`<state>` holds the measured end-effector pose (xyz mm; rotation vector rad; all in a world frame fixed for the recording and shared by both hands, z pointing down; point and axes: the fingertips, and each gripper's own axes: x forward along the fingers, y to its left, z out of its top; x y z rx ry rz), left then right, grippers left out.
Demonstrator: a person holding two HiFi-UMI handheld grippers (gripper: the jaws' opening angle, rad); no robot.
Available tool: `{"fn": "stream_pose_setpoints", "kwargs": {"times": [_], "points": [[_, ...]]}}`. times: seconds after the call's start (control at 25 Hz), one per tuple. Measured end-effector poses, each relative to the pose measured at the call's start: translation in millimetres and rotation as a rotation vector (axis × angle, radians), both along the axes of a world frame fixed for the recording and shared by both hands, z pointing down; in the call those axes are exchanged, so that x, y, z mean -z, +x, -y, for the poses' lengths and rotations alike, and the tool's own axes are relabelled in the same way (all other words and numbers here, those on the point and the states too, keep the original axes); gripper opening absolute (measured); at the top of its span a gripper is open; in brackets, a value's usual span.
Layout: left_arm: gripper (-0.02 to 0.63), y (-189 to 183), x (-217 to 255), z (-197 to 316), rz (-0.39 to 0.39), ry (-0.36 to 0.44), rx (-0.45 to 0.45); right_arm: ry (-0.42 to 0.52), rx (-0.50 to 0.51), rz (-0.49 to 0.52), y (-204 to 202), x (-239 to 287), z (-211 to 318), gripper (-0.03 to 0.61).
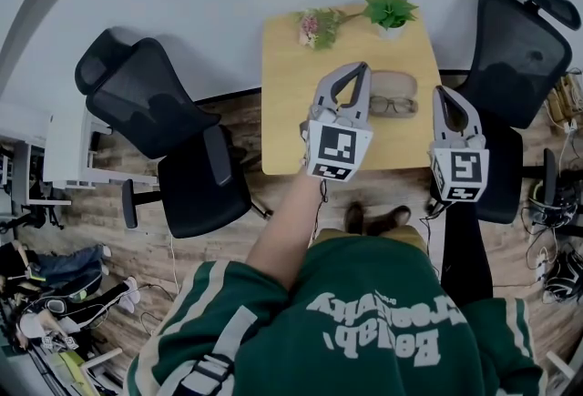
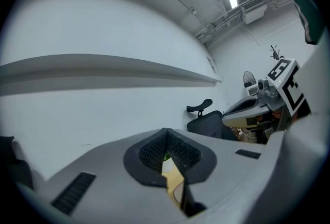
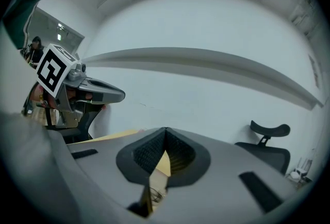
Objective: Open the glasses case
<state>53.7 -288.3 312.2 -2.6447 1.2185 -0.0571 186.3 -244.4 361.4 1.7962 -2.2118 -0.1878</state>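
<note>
Head view looks steeply down on a small wooden table (image 1: 290,112), and the glasses case (image 1: 393,85) lies on it at about 3 o'clock from the table's middle. It sits between the two tools: at 4 o'clock from the tip of the left gripper (image 1: 363,69) and at 9 o'clock from the tip of the right gripper (image 1: 443,94).

The case looks already open. A tan half lies toward 12 o'clock, and a pair of glasses (image 1: 393,105) shows just on its 6 o'clock side, uncovered. By that reading the opening is done and little is left beyond drawing the tools away, though the hinge is too small to make out.

The case's long axis runs from 9 o'clock to 3 o'clock across the table. Its open side appears to face 6 o'clock, toward the person.

Both tools are clenched on nothing. In the left gripper view the left gripper (image 2: 166,132) has its jaws meeting at the tip with nothing between them, and in the right gripper view the right gripper (image 3: 165,131) shows the same. Neither appears to touch the case.

A potted plant (image 1: 390,10) and a small bunch of flowers (image 1: 317,26) stand near the table's 12 o'clock edge.
</note>
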Motion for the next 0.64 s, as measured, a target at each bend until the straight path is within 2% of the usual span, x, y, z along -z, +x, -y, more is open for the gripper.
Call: {"fn": "stream_pose_setpoints", "kwargs": {"times": [0.64], "points": [[0.014,-2.0,-3.0,0.0,0.006,-0.001,-0.009,0.004,0.011,-0.005,-8.0,-0.8,0.4,0.006]]}}
